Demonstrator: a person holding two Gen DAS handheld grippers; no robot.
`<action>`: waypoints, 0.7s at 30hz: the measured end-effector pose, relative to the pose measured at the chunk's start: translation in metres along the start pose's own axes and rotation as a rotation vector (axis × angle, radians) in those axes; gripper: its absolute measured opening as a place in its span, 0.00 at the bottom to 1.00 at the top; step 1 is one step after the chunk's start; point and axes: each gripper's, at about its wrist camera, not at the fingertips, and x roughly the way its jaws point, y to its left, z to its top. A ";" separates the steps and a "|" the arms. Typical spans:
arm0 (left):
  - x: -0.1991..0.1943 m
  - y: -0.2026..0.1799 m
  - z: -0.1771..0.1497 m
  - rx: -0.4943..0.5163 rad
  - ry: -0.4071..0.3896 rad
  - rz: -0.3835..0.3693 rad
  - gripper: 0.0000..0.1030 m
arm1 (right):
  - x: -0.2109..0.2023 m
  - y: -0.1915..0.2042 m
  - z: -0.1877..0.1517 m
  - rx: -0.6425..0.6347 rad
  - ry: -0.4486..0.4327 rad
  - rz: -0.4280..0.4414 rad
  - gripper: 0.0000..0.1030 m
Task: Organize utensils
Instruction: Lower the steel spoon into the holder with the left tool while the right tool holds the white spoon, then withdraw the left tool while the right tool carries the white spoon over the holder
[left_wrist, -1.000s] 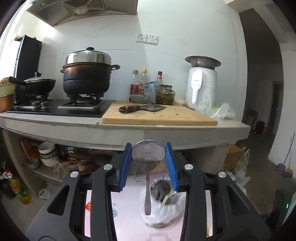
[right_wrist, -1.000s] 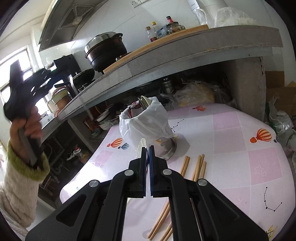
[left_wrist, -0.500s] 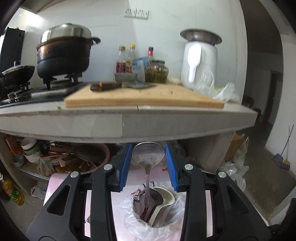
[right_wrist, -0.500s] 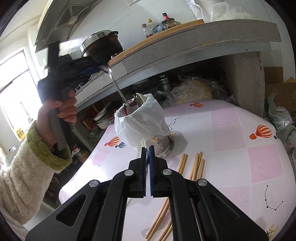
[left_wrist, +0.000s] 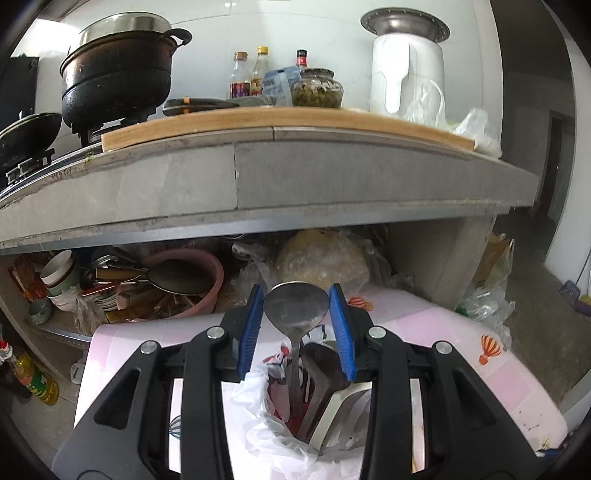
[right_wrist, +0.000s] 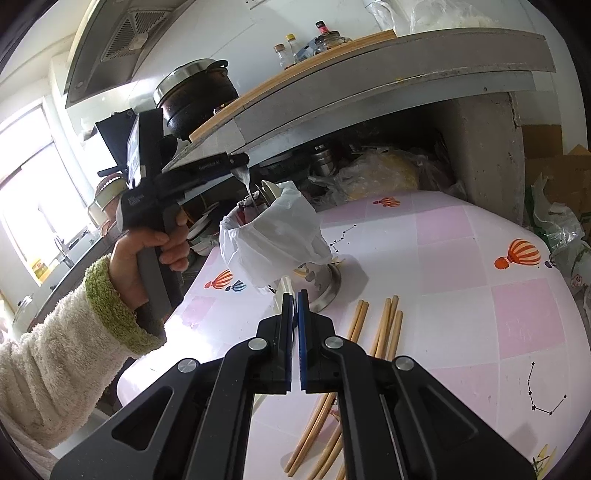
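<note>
My left gripper (left_wrist: 296, 306) is shut on the bowl of a metal spoon (left_wrist: 295, 308), whose handle hangs down into a utensil holder lined with a white plastic bag (left_wrist: 295, 439). Other spoons stand inside the holder. In the right wrist view the same holder (right_wrist: 275, 236) stands on the pink table (right_wrist: 461, 295), and the left gripper (right_wrist: 236, 168) holds the spoon (right_wrist: 246, 181) just above its rim. My right gripper (right_wrist: 295, 299) is shut with nothing in it, low over the table near the holder's metal base. Several wooden chopsticks (right_wrist: 384, 328) lie beside it.
A grey counter (left_wrist: 258, 181) overhangs the table's far edge, with a black pot (left_wrist: 118, 74), cutting board, bottles and a white appliance (left_wrist: 406, 70) on top. Bowls and pans crowd the shelf (left_wrist: 122, 291) below. A sleeved hand (right_wrist: 147, 254) grips the left tool.
The left gripper has come down and forward with the spoon, so its handle now reaches into the bag-lined holder. The right gripper has stayed put.
</note>
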 end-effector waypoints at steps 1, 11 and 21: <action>0.001 -0.002 -0.002 0.011 0.003 0.004 0.34 | 0.000 0.000 0.000 0.001 0.000 0.001 0.03; 0.006 -0.014 -0.016 0.116 0.015 0.075 0.34 | 0.000 -0.002 0.000 0.005 0.006 0.006 0.03; -0.004 -0.016 -0.014 0.135 0.006 0.085 0.36 | -0.001 -0.002 0.001 -0.002 0.002 0.000 0.03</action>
